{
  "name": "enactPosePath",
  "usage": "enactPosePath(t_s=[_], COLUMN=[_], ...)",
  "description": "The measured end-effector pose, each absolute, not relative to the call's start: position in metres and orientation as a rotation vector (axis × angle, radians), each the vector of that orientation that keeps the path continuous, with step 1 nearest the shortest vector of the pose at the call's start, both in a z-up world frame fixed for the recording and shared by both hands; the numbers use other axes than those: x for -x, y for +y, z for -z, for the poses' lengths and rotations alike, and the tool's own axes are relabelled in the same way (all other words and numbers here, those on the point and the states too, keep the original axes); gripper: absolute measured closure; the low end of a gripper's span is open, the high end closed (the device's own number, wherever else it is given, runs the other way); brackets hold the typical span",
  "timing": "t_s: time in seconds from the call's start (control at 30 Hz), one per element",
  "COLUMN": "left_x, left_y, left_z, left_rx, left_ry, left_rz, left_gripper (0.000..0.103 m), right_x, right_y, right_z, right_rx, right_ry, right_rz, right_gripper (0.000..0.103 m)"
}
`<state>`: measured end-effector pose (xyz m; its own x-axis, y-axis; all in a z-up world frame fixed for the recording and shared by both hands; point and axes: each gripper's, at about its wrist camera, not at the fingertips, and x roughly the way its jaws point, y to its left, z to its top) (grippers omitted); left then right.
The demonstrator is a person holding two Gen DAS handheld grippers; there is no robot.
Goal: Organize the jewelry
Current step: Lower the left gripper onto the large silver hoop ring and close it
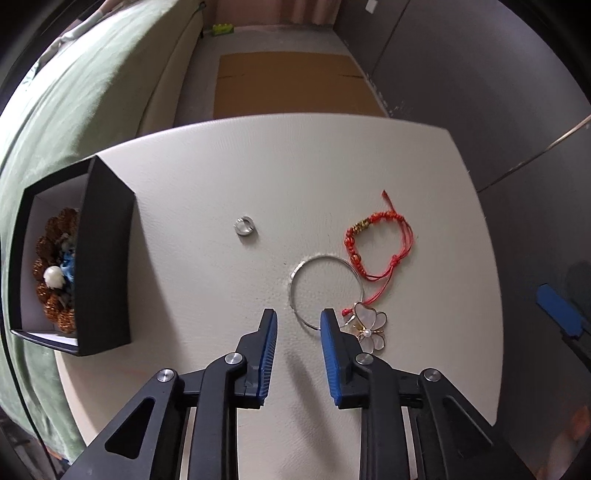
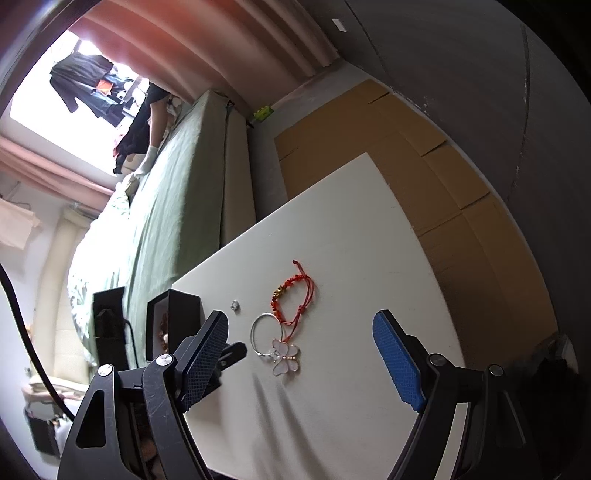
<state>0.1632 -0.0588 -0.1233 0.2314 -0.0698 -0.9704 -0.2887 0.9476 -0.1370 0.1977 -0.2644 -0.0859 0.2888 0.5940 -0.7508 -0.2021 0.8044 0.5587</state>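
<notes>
Left gripper (image 1: 297, 319) hung part-closed, gripping nothing, straddling the silver bangle's (image 1: 323, 286) near arc mid-table (image 1: 221, 166). Its right finger sat beside the butterfly brooch (image 1: 371, 328); closing might snag it. Right gripper (image 2: 303, 354) was agape, empty.

I see soft daylight from a blown-out window (image 2: 55, 122), faint shadows on the table (image 1: 332, 177), sharp centres, heavy fisheye bending and dark corners.

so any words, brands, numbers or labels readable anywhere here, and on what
None can be read.
The black box shows plain walls, no print.
The white table is unmarked.
The small white tag on the dark wall is too small to tell whether it carries text.
</notes>
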Motion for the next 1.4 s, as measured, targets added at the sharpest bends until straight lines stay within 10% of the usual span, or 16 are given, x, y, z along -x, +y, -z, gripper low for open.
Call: enactPosePath(t_s=[0.43,1.4], left_x=[-0.165,-0.144], left_y=[-0.081,-0.027], left_z=[0.139,0.097], left_rx=[0.193,0.378], left_ry=[1.344,1.284], left_rz=[-0.216,-0.145], left_gripper=[0.103,0.102], right_x=[-0.197,-0.172], right_y=[-0.269,-0.202], right_z=[0.086,0.104], right_rx=[-0.420,-0.040], right_ry=[1.164,1.226], right_rz=[-0.560,-0.619], right_gripper=[0.022,0.022])
